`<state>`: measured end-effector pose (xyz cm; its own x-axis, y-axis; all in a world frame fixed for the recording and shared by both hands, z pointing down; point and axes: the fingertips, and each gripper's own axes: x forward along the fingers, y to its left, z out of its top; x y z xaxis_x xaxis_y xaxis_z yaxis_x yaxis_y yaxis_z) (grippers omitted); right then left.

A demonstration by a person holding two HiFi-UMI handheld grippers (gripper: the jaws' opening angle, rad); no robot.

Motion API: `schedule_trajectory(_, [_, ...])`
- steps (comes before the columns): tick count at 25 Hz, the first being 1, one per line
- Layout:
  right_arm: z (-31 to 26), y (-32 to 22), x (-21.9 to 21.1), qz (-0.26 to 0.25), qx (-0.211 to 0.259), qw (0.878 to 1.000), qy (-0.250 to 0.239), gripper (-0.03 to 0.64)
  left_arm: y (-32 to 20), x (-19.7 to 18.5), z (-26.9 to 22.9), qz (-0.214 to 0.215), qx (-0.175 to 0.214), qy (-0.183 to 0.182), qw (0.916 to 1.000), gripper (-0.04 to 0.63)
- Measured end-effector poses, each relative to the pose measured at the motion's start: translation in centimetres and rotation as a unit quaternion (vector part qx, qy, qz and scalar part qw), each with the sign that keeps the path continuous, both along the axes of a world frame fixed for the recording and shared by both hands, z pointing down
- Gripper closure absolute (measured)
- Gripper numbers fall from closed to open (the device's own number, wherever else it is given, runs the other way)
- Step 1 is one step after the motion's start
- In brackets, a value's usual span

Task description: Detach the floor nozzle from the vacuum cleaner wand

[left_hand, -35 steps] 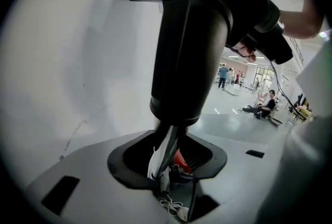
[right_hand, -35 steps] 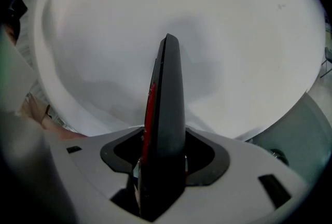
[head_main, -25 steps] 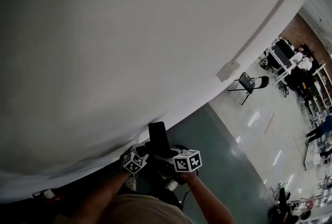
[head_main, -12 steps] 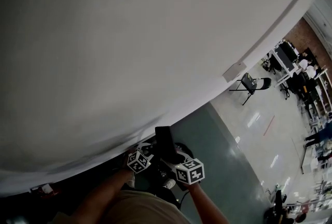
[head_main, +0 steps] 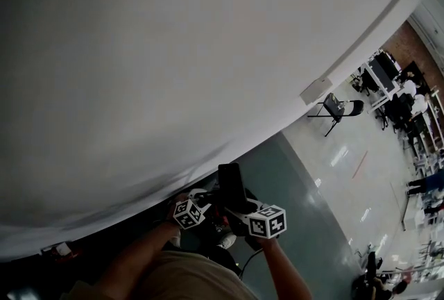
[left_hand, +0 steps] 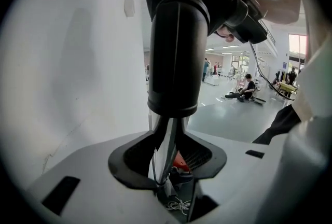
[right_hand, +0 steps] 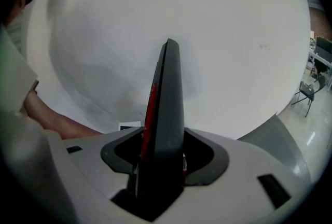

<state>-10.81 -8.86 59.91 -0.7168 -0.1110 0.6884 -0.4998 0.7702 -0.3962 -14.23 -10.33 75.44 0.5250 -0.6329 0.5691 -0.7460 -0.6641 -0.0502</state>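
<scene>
Up against a broad white wall [head_main: 173, 48], above a grey-green floor [head_main: 305, 187], I hold the vacuum's black tubular wand [left_hand: 175, 57], my left tool [left_hand: 167, 166] clenched on its narrow silvery lower end. My right tool [right_hand: 161, 166] grips the flat dark-grey floor nozzle [right_hand: 167, 109], red-striped and edge-on between the jaws. It appears joined to the wand's top.

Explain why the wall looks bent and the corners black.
Wide-angle lenses do it. Head view: the white wall bows in a curve, and the bottom strip is murky. Left gripper view: black rounded corners, the dark tube looms oversized, the hall behind glares bright. Right gripper view: same black corners, bowed wall, the nozzle shadowed.
</scene>
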Motion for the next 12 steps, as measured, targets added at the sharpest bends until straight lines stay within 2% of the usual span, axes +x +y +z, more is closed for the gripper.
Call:
schedule_trajectory(5, [-0.2,1.9,-0.3,0.018,0.055,0.998,0.019,0.383,0.2,0.1,-0.1,0.017,0.002,-0.008,0.9998,0.437])
schedule_trajectory(8, [0.1,1.2,-0.1,0.008,0.031,0.999,0.011,0.383,0.4,0.0,0.0,0.010,0.002,-0.005,0.9999,0.437])
schedule_trajectory(10, [0.1,0.2,0.3,0.007,-0.001,1.000,-0.004,0.383,0.5,0.1,0.0,0.020,0.002,-0.008,0.9998,0.437])
schedule_trajectory(12, [0.0,0.1,0.6,0.010,-0.007,1.000,-0.009,0.383,0.6,0.3,0.1,0.037,0.003,-0.016,0.9992,0.437])
